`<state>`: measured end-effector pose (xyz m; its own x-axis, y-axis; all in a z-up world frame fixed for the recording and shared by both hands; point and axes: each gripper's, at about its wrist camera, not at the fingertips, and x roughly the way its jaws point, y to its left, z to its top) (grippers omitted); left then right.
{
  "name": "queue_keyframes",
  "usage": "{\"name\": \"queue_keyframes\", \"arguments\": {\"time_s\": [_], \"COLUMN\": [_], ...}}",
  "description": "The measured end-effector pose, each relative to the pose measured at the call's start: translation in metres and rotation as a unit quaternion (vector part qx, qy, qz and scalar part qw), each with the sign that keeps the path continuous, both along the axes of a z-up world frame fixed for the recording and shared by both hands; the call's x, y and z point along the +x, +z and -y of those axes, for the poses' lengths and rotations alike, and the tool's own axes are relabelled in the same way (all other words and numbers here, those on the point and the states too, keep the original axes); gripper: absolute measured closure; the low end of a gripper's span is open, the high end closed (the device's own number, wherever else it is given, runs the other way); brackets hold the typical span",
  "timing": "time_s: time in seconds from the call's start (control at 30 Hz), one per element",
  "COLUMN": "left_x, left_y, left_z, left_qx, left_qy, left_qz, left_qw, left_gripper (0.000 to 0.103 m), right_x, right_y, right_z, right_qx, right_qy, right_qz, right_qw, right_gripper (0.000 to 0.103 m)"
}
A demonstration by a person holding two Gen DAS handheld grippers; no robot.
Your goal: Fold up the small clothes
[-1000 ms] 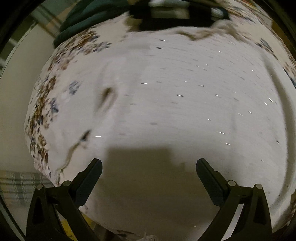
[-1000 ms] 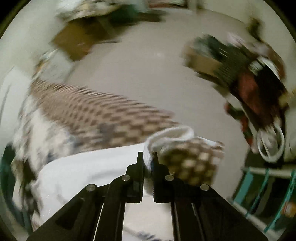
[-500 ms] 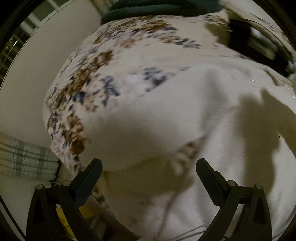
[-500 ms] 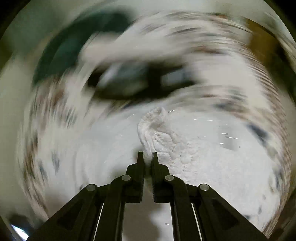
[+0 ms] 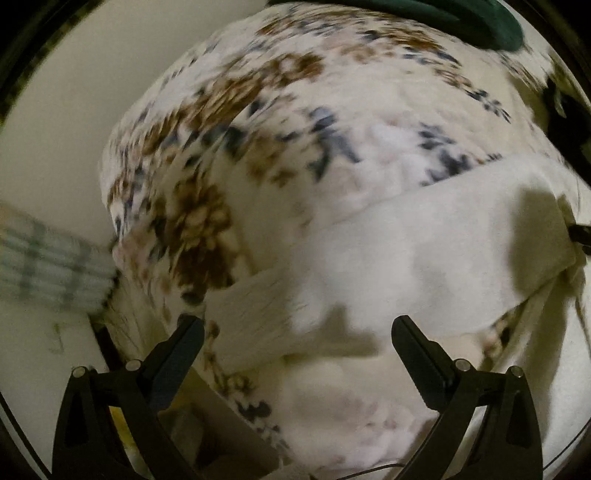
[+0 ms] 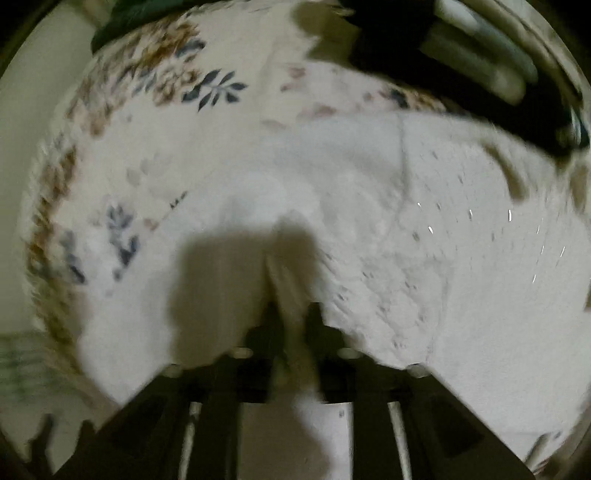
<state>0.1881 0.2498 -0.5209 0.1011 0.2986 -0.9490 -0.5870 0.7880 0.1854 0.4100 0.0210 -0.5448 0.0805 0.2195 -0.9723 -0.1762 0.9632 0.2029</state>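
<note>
Left gripper [image 5: 297, 326] jaws wide apart, empty; right gripper [image 6: 293, 314] jaws opening, white garment [image 6: 369, 177] fold between.

We see a home, likely a bedroom: a soft floral blanket [image 5: 280, 122] covers a bed, a plaid cloth [image 5: 48, 262] lies beside it, dark green fabric [image 5: 436, 18] is piled behind, and the pale floor [image 5: 74, 110] is bare.

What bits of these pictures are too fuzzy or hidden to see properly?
- Right wrist view: the right tool is smeared by motion blur as its jaws open; a strip of white cloth lies between them, contact unclear.
- Right wrist view: the dark thing at top right is blurred and cut by the edge.
- Left wrist view: the green fabric is cut off at the top.
- Left wrist view: the checked cloth is blurred, cut at the left.
</note>
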Motion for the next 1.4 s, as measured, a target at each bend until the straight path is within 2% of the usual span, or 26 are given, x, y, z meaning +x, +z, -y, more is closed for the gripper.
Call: {"name": "queue_keyframes", "arguments": {"time_s": [0.07,0.13,0.2,0.23,0.27,0.33,0.4,0.43,0.47,0.5,0.53,0.57,0.63,0.67,0.77,0.83,0.9,0.93,1.0,1.1,1.17,1.27,1.33,1.4], "left_x": [-0.02,-0.043,-0.063,-0.072,-0.075,-0.08,-0.078,-0.076,-0.073,-0.07,-0.068,-0.068,-0.067,-0.063,-0.037,-0.014,0.009,0.026,0.052,0.096,0.124,0.157,0.173,0.179], "left_y": [-0.006,-0.019,-0.036,-0.049,-0.057,-0.077,-0.093,-0.101,-0.108,-0.115,-0.119,-0.12,-0.11,-0.098,-0.051,-0.017,0.01,0.031,0.056,0.083,0.092,0.09,0.077,0.064], "left_z": [-0.018,-0.034,-0.046,-0.053,-0.055,-0.06,-0.062,-0.065,-0.069,-0.074,-0.079,-0.083,-0.091,-0.092,-0.086,-0.075,-0.061,-0.044,-0.017,0.038,0.093,0.185,0.258,0.313], "left_qx": [-0.05,-0.113,-0.185,-0.239,-0.274,-0.355,-0.392,-0.4,-0.397,-0.389,-0.382,-0.373,-0.341,-0.318,-0.233,-0.164,-0.118,-0.09,-0.044,-0.012,-0.017,-0.045,-0.075,-0.095], "left_qy": [0.035,0.082,0.138,0.18,0.209,0.279,0.325,0.347,0.366,0.385,0.4,0.41,0.423,0.413,0.327,0.244,0.183,0.137,0.064,-0.037,-0.104,-0.194,-0.254,-0.3], "left_qz": [0.006,0.014,0.033,0.053,0.069,0.126,0.163,0.182,0.193,0.196,0.199,0.196,0.199,0.198,0.194,0.194,0.196,0.205,0.21,0.226,0.234,0.229,0.215,0.196], "left_qw": [0.9981,0.9901,0.9724,0.9527,0.9363,0.8836,0.845,0.8282,0.8193,0.8137,0.8088,0.809,0.8158,0.8301,0.895,0.9358,0.9561,0.965,0.9746,0.9734,0.9664,0.9529,0.9401,0.9287], "left_gripper": [0.0,0.0,0.002,0.002,0.003,0.003,0.004,0.005,0.014,0.039,0.057,0.091,0.094,0.095,0.095,0.095,0.095,0.095,0.095,0.095,0.095,0.096,0.096,0.095], "right_x": [-0.007,-0.02,-0.029,-0.036,-0.044,-0.051,-0.059,-0.064,-0.069,-0.073,-0.075,-0.079,-0.083,-0.085,-0.086,-0.088,-0.091,-0.091,-0.093,-0.099,-0.101,-0.105,-0.108,-0.111], "right_y": [0.007,0.015,0.015,0.013,0.009,0.005,-0.001,-0.005,-0.005,-0.006,-0.006,-0.007,-0.005,-0.003,0.003,0.009,0.011,0.013,0.014,0.019,0.023,0.028,0.032,0.034], "right_z": [0.029,0.063,0.085,0.098,0.11,0.128,0.145,0.152,0.163,0.172,0.177,0.181,0.187,0.19,0.199,0.21,0.226,0.234,0.251,0.281,0.301,0.341,0.368,0.397], "right_qx": [0.032,0.047,0.047,0.047,0.044,0.039,0.035,0.031,0.027,0.024,0.022,0.017,0.009,0.005,-0.004,0.0,0.007,0.014,0.022,0.036,0.042,0.043,0.039,0.035], "right_qy": [-0.04,-0.083,-0.114,-0.133,-0.151,-0.177,-0.203,-0.215,-0.224,-0.232,-0.236,-0.242,-0.243,-0.244,-0.244,-0.251,-0.261,-0.266,-0.272,-0.283,-0.289,-0.307,-0.317,-0.327], "right_qz": [-0.002,0.004,-0.008,-0.016,-0.025,-0.038,-0.051,-0.056,-0.06,-0.063,-0.063,-0.062,-0.061,-0.058,-0.047,-0.038,-0.036,-0.036,-0.039,-0.04,-0.035,-0.023,-0.015,-0.011], "right_qw": [0.999,0.995,0.992,0.99,0.987,0.983,0.977,0.974,0.972,0.97,0.969,0.968,0.968,0.968,0.969,0.967,0.965,0.963,0.961,0.958,0.956,0.951,0.948,0.944], "right_gripper": [0.029,0.028,0.028,0.028,0.028,0.028,0.028,0.028,0.028,0.028,0.028,0.028,0.028,0.028,0.028,0.028,0.028,0.028,0.028,0.028,0.028,0.028,0.028,0.028]}}
